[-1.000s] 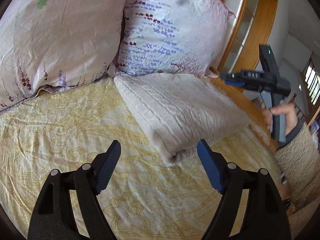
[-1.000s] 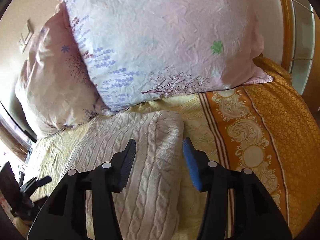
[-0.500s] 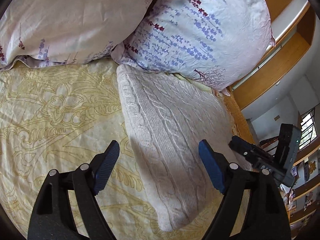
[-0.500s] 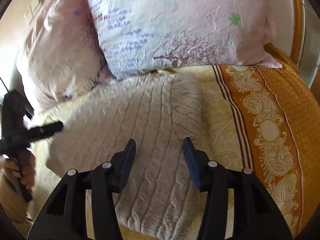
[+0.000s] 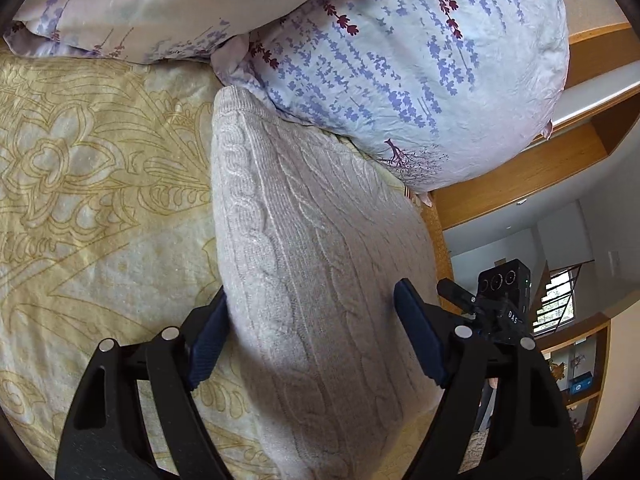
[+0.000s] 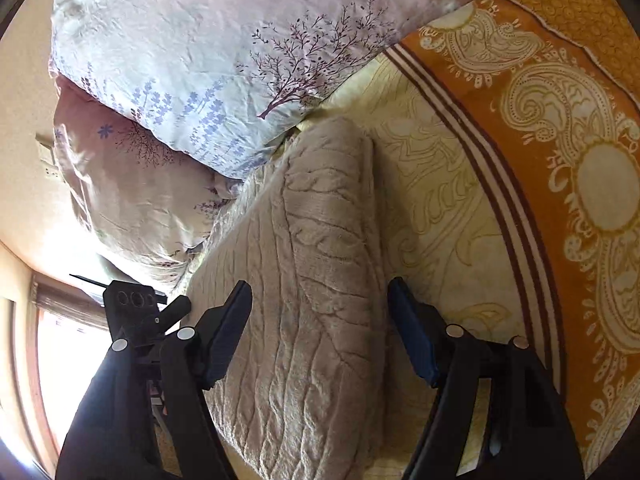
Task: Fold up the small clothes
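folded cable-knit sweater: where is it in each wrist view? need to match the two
Left wrist: the folded cable-knit sweater runs from centre to bottom, between the left gripper fingers, on the yellow bedspread.
Right wrist: sweater centre to bottom, between the right gripper fingers, orange border to its right.
Shared landmark: the lavender-print pillow touching the sweater's far end in both.

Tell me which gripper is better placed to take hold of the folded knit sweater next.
Left, narrowly. The left gripper is closing, one of its fingers against the sweater edge. The right gripper straddles the other edge but is opening.
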A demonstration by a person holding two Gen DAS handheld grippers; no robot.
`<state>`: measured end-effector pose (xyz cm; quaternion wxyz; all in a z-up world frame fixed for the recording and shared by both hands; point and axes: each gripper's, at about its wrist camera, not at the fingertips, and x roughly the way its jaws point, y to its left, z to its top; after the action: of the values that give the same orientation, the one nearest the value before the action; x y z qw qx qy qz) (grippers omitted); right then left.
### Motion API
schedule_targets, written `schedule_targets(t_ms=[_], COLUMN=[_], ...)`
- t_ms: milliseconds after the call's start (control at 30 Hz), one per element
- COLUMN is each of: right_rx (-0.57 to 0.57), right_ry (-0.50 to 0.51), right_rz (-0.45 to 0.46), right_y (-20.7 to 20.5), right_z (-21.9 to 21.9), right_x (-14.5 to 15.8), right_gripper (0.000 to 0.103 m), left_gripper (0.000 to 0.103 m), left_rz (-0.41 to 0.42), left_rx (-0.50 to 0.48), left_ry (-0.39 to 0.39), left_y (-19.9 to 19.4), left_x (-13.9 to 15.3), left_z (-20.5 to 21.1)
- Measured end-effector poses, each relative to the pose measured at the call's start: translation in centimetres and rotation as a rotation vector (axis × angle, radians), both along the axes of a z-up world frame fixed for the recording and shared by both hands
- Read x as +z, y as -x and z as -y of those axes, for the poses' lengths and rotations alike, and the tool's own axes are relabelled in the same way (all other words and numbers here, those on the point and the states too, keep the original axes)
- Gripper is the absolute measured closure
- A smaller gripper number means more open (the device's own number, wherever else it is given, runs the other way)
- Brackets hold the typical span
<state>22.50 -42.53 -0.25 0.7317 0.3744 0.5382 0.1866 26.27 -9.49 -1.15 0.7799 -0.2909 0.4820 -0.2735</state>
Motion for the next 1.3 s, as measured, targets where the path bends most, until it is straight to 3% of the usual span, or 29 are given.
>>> schedule_targets(t_ms=[133, 300, 433, 567, 800, 900, 1000, 1033, 1133, 1200, 1300], right_rx=[0.043, 0.045, 0.012, 0.020, 0.182, 0.230, 0.260, 0.253, 0.246, 0.241, 0.159], right_ry=[-0.012, -0.096, -0.152, -0.204, -0.162, -0.098, -0.013, 0.049, 0.045, 0.077, 0.084], right_rz=[0.003, -0.006, 0.007, 0.066, 0.148, 0.205, 0.162, 0.150, 0.121, 0.128, 0.182], right_y=[-0.3, -0.4, 0.1, 0.7, 0.7, 0.6, 0.5, 0.5, 0.4, 0.6, 0.6], right_z=[-0.9, -1.4, -1.4, -2.7, -11.1, -15.1, -18.2, -18.7, -18.3, -17.1, -15.0], right_x=[-0.2, -1.2, -1.0, 0.8, 3.2, 3.2, 1.3, 0.7, 0.7, 1.7, 3.6], right_gripper=[0.040, 0.066, 0.071, 0.074, 0.075, 0.075, 0.075, 0.074, 0.068, 0.065, 0.063], left_gripper=[0.038, 0.057, 0.066, 0.069, 0.069, 0.068, 0.066, 0.065, 0.060, 0.058, 0.056], left_rz=[0.001, -0.026, -0.004, 0.029, 0.113, 0.157, 0.144, 0.108, 0.055, 0.075, 0.152], left_rx=[0.013, 0.033, 0.019, -0.014, 0.031, 0.088, 0.155, 0.174, 0.214, 0.220, 0.249], left_ry=[0.028, 0.155, 0.188, 0.234, 0.137, 0.052, -0.084, -0.097, -0.063, -0.082, -0.169], left_y=[0.0, 0.1, 0.5, 1.7, 5.7, 6.5, 6.3, 6.0, 6.0, 6.4, 7.9], left_x=[-0.2, -1.1, -1.0, 0.5, 4.4, 5.2, 4.1, 3.1, 0.6, 1.0, 2.9], left_z=[-0.3, -1.3, -1.8, -3.2, -10.6, -13.9, -16.0, -16.4, -17.6, -17.5, -17.3])
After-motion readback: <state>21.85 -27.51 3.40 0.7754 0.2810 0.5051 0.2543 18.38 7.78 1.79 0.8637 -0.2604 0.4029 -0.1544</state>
